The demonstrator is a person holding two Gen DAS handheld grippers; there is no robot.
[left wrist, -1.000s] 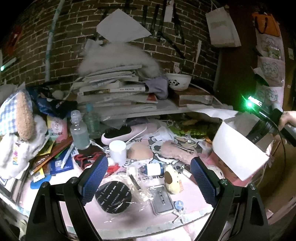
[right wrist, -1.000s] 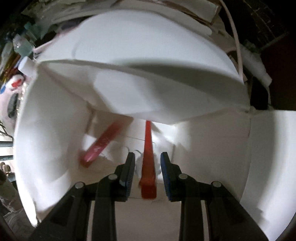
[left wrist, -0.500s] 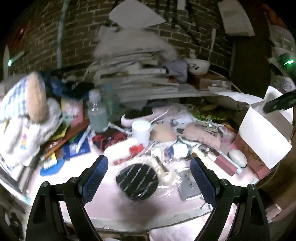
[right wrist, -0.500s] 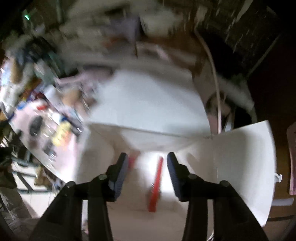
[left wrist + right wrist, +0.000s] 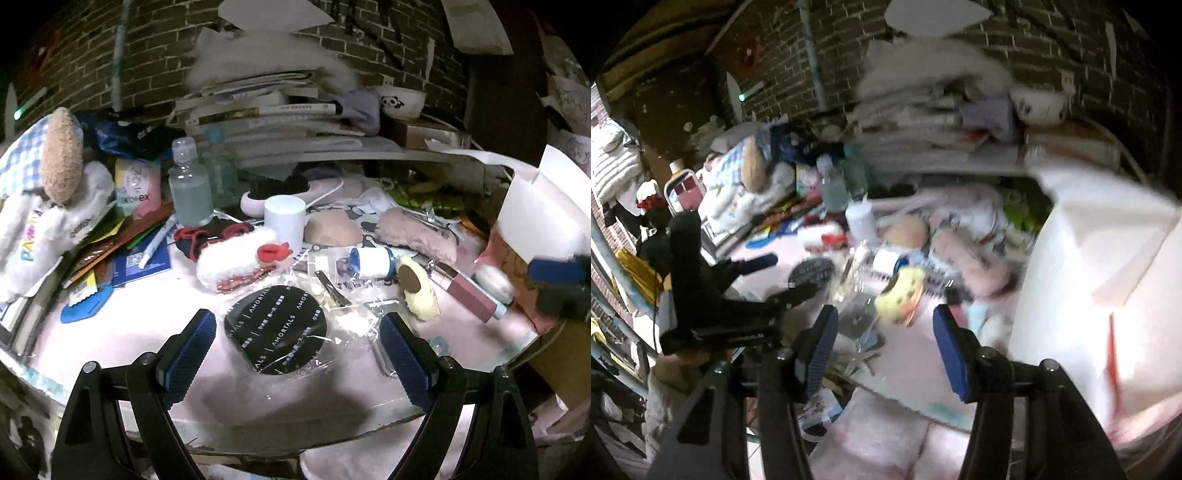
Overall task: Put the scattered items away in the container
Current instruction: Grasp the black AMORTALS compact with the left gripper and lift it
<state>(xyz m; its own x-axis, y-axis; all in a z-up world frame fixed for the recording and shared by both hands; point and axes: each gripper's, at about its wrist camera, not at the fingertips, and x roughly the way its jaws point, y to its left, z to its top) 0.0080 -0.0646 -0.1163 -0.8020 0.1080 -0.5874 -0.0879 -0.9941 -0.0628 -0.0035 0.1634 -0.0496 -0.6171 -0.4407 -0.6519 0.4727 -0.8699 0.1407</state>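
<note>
Left wrist view: left tongs gape wide and empty above the flat black disc at lower centre of the worktop. It looks rigid, light and film-slick; grip its edges. Right tongs are opening, empty.

A white open-topped container stands at the right of the frame on the pink tabletop. Scattered left of it lie a round black tin at lower centre, a yellow puff, a pink tube and a white jar.
</note>
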